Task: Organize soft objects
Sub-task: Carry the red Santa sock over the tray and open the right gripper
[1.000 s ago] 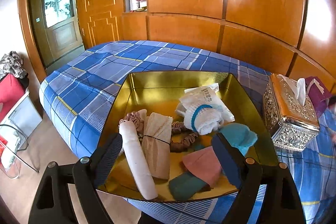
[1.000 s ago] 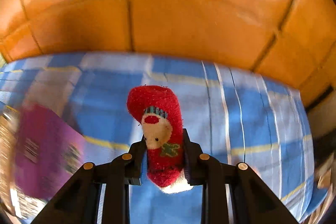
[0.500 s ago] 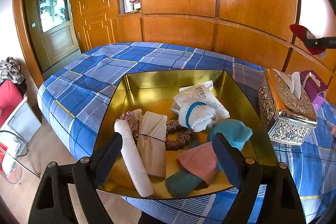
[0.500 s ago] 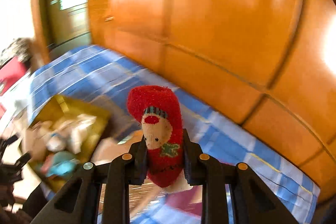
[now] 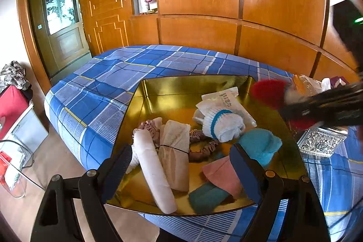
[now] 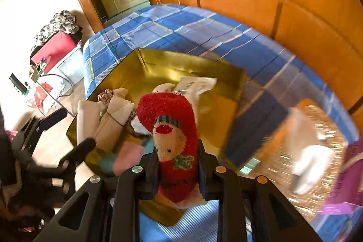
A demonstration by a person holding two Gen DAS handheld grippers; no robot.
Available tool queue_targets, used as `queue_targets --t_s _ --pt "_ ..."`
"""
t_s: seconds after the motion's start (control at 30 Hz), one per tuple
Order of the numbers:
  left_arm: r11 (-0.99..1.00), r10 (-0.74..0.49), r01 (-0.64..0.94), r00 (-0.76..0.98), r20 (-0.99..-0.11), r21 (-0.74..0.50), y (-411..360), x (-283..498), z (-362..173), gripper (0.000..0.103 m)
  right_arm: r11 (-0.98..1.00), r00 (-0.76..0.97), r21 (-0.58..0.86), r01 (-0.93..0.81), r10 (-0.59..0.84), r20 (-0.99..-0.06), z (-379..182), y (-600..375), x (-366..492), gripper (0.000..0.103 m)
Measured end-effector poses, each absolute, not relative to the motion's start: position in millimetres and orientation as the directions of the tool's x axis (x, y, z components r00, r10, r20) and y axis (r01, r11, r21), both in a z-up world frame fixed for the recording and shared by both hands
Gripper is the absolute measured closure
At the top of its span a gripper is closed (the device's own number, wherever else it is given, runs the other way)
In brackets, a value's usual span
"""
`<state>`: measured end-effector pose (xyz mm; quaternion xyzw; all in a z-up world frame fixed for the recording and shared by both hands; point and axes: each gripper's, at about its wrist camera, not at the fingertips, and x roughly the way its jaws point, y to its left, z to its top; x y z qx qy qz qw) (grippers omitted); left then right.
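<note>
A gold tray (image 5: 181, 87) on the blue checked bed holds several soft things: a white roll (image 5: 154, 176), a beige bundle (image 5: 175, 155), a white-and-blue sock ball (image 5: 223, 125), a teal ball (image 5: 258, 146) and pink and teal cloths. My left gripper (image 5: 181, 171) is open and empty at the tray's near edge. My right gripper (image 6: 179, 169) is shut on a red Santa sock (image 6: 174, 133) and holds it above the tray (image 6: 163, 65). The sock also shows in the left wrist view (image 5: 267, 90) at the tray's right edge.
A silver tissue box (image 5: 322, 142) stands right of the tray, with a purple packet (image 6: 347, 174) beyond it. Wooden wall panels run behind the bed. A glass side table (image 5: 13, 165) and a red box (image 5: 11, 106) stand on the floor at left.
My right gripper has swung left with the red sock, from over the bare bed to above the tray. It has come into the left wrist view. The left gripper has barely moved.
</note>
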<state>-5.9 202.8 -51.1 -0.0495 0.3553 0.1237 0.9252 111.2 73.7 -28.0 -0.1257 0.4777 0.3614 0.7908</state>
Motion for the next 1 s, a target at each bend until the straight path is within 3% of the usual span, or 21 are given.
queue_targets --t_s 0.4,0.63,1.0 --pt "0.953 0.2 -0.301 0.706 -0.679 -0.032 218.0 -5.4 -56.7 0.015 0.788 0.357 0.042 -0.615 0.326 -0.876 -85.7 129.5 152.3 0.075" --pt "0.951 0.202 -0.306 0.706 -0.679 -0.036 218.4 -5.5 -55.7 0.014 0.795 0.413 0.067 -0.602 0.382 -0.827 -68.0 118.9 138.0 0.06" --pt "0.956 0.195 -0.291 0.729 -0.656 -0.04 211.9 -10.5 -46.0 0.011 0.825 0.533 0.054 -0.563 0.412 -0.739 -28.8 79.8 107.8 0.056"
